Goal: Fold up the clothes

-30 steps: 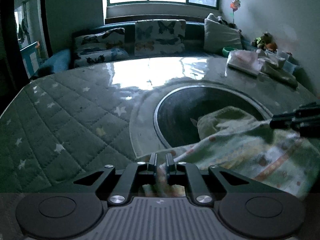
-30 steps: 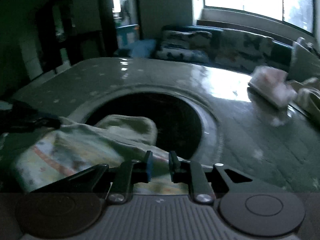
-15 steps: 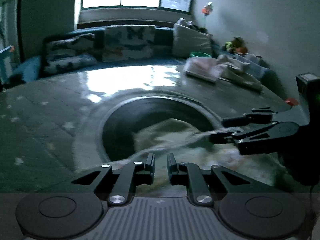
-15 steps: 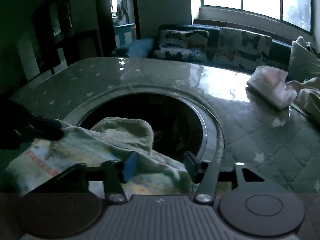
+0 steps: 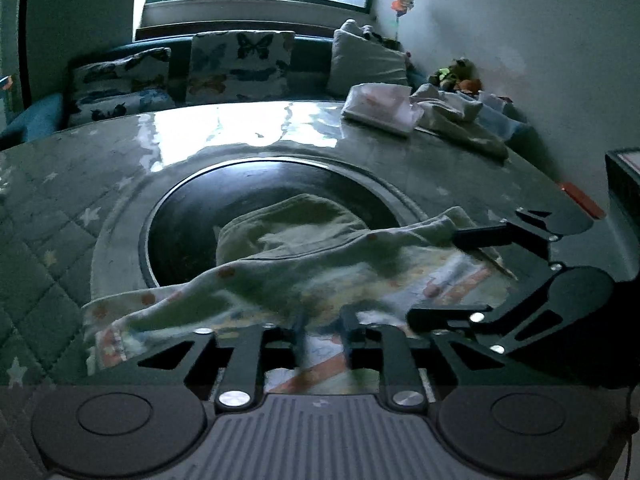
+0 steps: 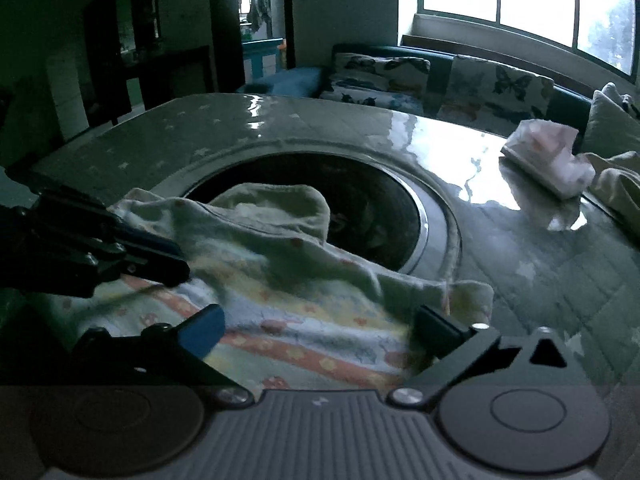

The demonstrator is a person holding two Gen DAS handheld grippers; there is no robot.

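Patterned garment (image 6: 304, 320) is seen lower centre on the table (image 6: 540, 264), rumpled, long axis left-right. Right claw (image 6: 316, 330) is spread wide over it; left claw (image 5: 323, 334) is slightly parted, nothing gripped.

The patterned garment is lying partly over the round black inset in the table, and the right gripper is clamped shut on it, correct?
Not quite. The right gripper is open, fingers spread wide above the patterned garment, as the right wrist view shows. The garment does lie partly over the round black inset.
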